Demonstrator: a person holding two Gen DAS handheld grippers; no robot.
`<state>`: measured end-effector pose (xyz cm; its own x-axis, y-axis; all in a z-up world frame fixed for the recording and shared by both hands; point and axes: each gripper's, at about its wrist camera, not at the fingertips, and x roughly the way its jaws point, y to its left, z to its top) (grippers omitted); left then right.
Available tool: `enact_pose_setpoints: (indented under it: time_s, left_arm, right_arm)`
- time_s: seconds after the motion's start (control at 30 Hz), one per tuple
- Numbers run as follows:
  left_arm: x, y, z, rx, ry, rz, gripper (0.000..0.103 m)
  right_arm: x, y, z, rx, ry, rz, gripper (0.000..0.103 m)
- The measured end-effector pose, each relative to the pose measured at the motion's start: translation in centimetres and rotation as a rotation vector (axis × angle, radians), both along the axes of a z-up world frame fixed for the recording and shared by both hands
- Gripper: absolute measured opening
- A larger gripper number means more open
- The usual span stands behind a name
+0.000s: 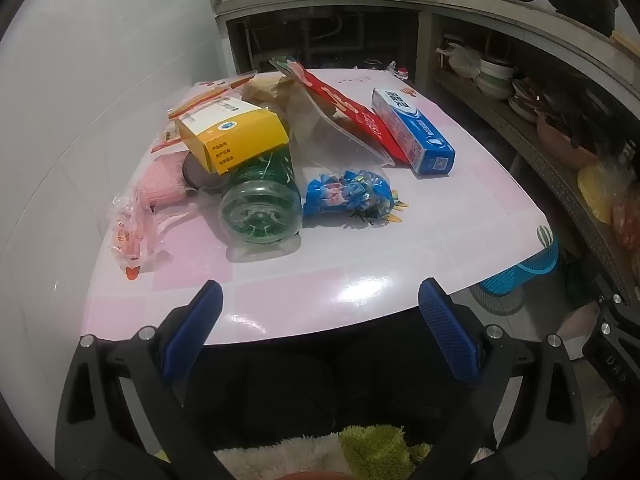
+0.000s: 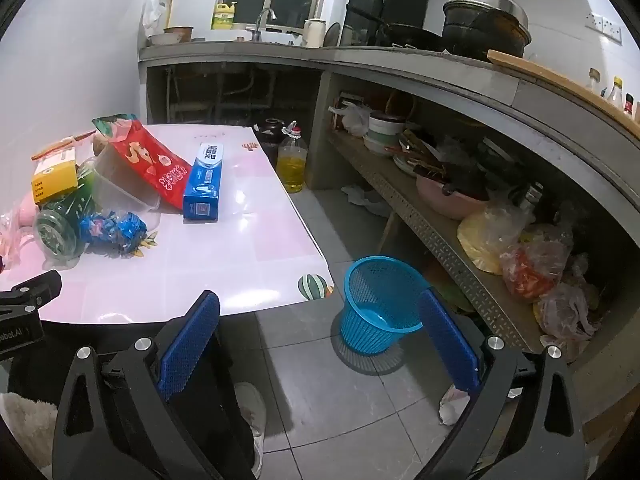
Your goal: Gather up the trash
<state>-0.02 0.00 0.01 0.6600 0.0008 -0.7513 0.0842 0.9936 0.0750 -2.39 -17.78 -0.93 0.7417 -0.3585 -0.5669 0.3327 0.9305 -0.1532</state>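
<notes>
left wrist view: the left gripper (image 1: 320, 308) hangs above the near edge of a pink table (image 1: 304, 292), its blue-padded jaws spread wide with nothing between them. the trash lies in a loose heap on the far left part of the tabletop. a yellow carton (image 1: 234, 136) rests on top of a green plastic bottle (image 1: 260, 200) that lies on its side with its base toward the camera. just right of the bottle lies a crumpled blue wrapper (image 1: 348, 196). behind it a red snack bag (image 1: 348, 108) leans over a clear plastic container (image 1: 340, 140), and a blue toothpaste box (image 1: 412, 132) lies beside the bag on the right. a pink object (image 1: 160, 180) and a clear printed wrapper (image 1: 132, 236) sit at the left edge of the heap.

right wrist view: the right gripper (image 2: 320, 336) is held over the tiled floor off the table's right corner, jaws likewise fully apart and empty. a blue mesh basket (image 2: 380, 304) stands on the floor, tilted, between the table and the shelving. a bottle of yellow oil (image 2: 292, 160) stands on the floor beyond the table.
</notes>
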Motion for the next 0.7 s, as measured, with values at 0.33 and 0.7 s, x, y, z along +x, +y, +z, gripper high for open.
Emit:
enact_pose_setpoints:
  time_s: [0.33,0.7]
  left_arm:
    - [0.0,0.42,0.17,0.001,0.002,0.002,0.094]
    - [0.03,0.63,0.1,-0.002,0.003,0.006,0.094]
  right_arm:
    - [0.01,-0.27,0.16,0.0,-0.005,-0.007,0.097]
    - [-0.01,-0.23,0.34,-0.005,-0.012,-0.004,0.097]
